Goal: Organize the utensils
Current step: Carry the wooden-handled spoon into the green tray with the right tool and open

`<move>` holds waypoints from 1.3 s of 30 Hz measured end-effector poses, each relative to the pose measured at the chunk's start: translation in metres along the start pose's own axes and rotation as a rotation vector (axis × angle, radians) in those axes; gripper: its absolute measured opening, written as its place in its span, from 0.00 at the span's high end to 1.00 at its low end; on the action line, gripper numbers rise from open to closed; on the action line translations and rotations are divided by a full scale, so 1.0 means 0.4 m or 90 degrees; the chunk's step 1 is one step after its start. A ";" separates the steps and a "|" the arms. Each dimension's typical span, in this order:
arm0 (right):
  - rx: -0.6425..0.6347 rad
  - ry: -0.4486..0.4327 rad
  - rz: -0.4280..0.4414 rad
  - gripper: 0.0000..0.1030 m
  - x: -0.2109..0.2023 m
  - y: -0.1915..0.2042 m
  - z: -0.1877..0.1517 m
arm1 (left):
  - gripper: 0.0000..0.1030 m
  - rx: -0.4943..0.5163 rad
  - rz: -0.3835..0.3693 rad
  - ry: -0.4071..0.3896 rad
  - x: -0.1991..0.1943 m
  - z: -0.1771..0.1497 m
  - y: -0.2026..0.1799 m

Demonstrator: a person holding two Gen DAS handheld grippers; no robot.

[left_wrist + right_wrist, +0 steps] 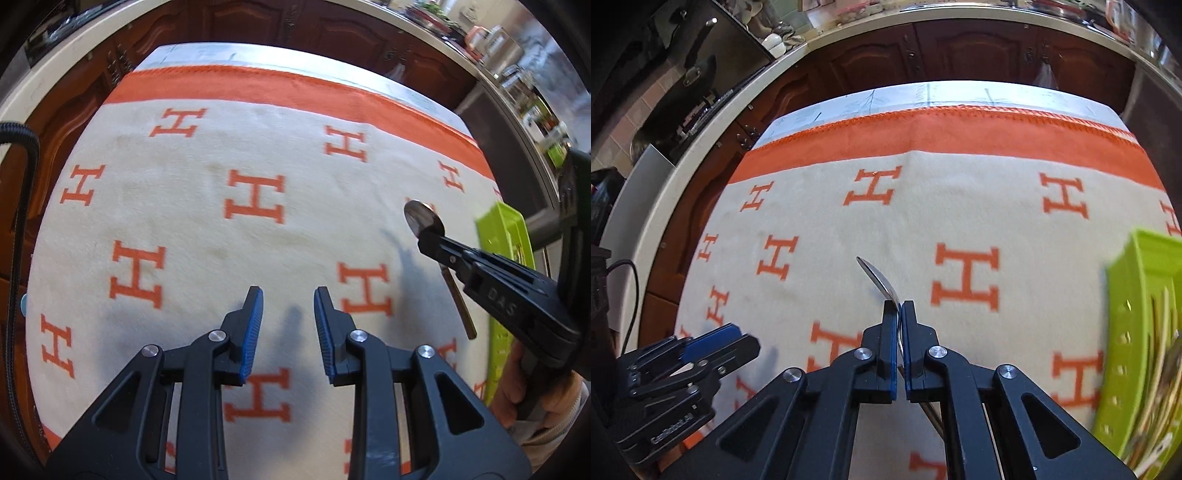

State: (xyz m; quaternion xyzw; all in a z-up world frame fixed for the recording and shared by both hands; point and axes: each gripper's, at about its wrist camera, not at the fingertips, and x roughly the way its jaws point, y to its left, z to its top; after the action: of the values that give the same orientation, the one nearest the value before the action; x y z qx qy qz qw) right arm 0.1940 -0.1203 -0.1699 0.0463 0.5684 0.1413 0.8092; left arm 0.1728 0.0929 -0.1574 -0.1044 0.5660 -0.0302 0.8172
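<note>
My left gripper [288, 306] hangs open over the H-patterned blanket [207, 229], while my right gripper [430, 240] clamps a spoon [423, 218] beside the green tray [506, 236].

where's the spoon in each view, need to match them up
Left wrist view: spoon at the right edge, bowl sticking out beyond the right tool, handle hanging below.
Right wrist view: spoon at centre, clamped in the right tool, bowl pointing up-left.
Shared landmark: green basket, right of the spoon in both.
</note>
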 end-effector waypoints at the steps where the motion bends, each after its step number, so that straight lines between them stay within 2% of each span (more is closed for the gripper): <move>1: 0.005 -0.005 0.003 0.98 -0.025 -0.005 -0.019 | 0.76 0.007 0.001 -0.002 -0.008 -0.008 -0.011; 3: 0.013 -0.015 0.008 0.98 -0.073 -0.016 -0.055 | 0.74 0.028 0.005 -0.005 -0.029 -0.032 -0.041; 7: 0.033 -0.036 0.018 0.98 -0.168 -0.037 -0.124 | 0.60 0.049 -0.005 -0.006 -0.064 -0.076 -0.085; 18: 0.107 -0.076 0.036 0.98 -0.381 -0.155 -0.281 | 0.52 0.138 -0.003 -0.016 -0.152 -0.183 -0.245; 24: 0.172 -0.103 0.007 0.98 -0.474 -0.293 -0.349 | 0.52 0.189 -0.002 -0.022 -0.160 -0.214 -0.347; 31: 0.248 -0.117 -0.030 0.98 -0.510 -0.450 -0.390 | 0.52 0.217 0.002 -0.056 -0.166 -0.238 -0.416; 35: 0.268 -0.109 -0.040 0.98 -0.496 -0.504 -0.396 | 0.51 0.201 0.024 -0.089 -0.180 -0.229 -0.416; 39: 0.284 -0.099 -0.041 0.98 -0.445 -0.516 -0.369 | 0.51 0.182 0.041 -0.108 -0.187 -0.216 -0.398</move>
State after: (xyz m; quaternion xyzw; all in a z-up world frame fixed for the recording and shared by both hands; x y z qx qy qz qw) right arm 0.0369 -0.3803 -0.1087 0.2167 0.5228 -0.0175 0.8243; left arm 0.0768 -0.0619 -0.0853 0.0292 0.4882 -0.0750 0.8690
